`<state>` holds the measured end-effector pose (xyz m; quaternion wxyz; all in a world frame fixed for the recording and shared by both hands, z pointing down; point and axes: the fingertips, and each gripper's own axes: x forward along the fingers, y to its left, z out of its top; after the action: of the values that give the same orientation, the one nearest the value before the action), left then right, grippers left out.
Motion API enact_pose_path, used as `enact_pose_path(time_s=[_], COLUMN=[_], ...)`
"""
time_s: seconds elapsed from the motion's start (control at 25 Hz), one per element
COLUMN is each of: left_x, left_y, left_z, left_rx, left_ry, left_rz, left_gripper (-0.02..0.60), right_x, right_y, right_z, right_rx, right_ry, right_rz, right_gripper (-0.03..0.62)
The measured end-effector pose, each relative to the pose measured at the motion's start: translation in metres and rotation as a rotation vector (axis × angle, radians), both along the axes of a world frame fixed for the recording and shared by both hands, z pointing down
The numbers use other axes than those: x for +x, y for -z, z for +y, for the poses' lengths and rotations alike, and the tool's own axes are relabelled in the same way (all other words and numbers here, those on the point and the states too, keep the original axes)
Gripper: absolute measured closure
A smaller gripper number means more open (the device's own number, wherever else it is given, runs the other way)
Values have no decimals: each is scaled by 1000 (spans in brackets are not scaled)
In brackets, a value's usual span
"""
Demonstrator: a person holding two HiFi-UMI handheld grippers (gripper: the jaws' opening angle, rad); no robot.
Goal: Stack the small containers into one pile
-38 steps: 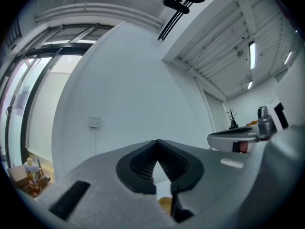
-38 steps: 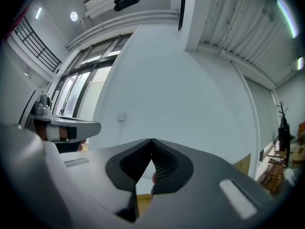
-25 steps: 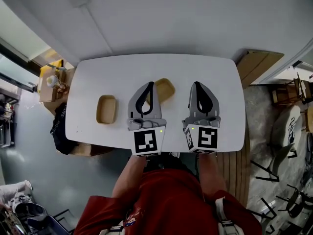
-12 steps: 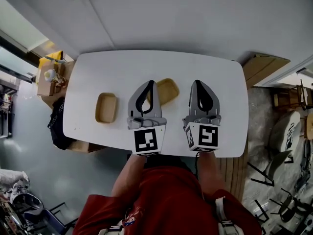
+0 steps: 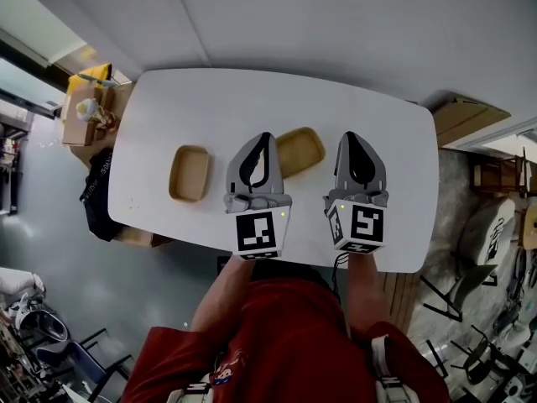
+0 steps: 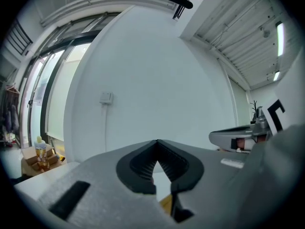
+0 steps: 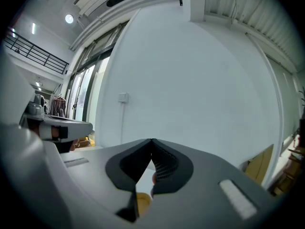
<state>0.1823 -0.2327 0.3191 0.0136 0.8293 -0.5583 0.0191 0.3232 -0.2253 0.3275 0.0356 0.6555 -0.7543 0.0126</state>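
Two containers lie apart on the worktop [image 5: 210, 107], one [image 5: 190, 173] at the left, one [image 5: 299, 150] between my left gripper [image 5: 264, 137] and right gripper [image 5: 349, 136], whose jaws are together and empty, so I judge all stacking remains.

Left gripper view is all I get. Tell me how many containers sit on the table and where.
Observer: Two. One tan container lies alone on the white table, to the left of the left hand-held gripper.
Operator: Place the other one.
Observer: The second container lies between the two hand-held grippers, partly hidden behind the left one's tip.
Operator: Report the right hand-held gripper.
Observer: The right hand-held gripper has its jaws together, holding nothing.
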Motion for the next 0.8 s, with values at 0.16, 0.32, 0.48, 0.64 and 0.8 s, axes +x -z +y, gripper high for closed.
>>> enact_pose_path(time_s=[0.16,0.32,0.48,0.64,0.8], left_x=[-9,-11,-15,-18,-22], left_y=[-19,-37,-61,-86,-111], left_z=[-8,-16,-21,-21,-20], left_rx=[-47,-96,-161,-237,-311], left_ry=[23,43,68,97,116], left_rz=[3,-9,-10,-16,-16], left_gripper=[580,580,579,576,568], right_x=[-7,-7,-9,-9,-13], right_y=[-15,-30,-48,-65,-85], right_z=[-12,-23,-32,-38,-41], right_rx=[-44,-88,-135,-178,-232], right_ry=[12,25,41,64,99], right_rz=[17,30,45,51,56], right_gripper=[594,592,591,584,556])
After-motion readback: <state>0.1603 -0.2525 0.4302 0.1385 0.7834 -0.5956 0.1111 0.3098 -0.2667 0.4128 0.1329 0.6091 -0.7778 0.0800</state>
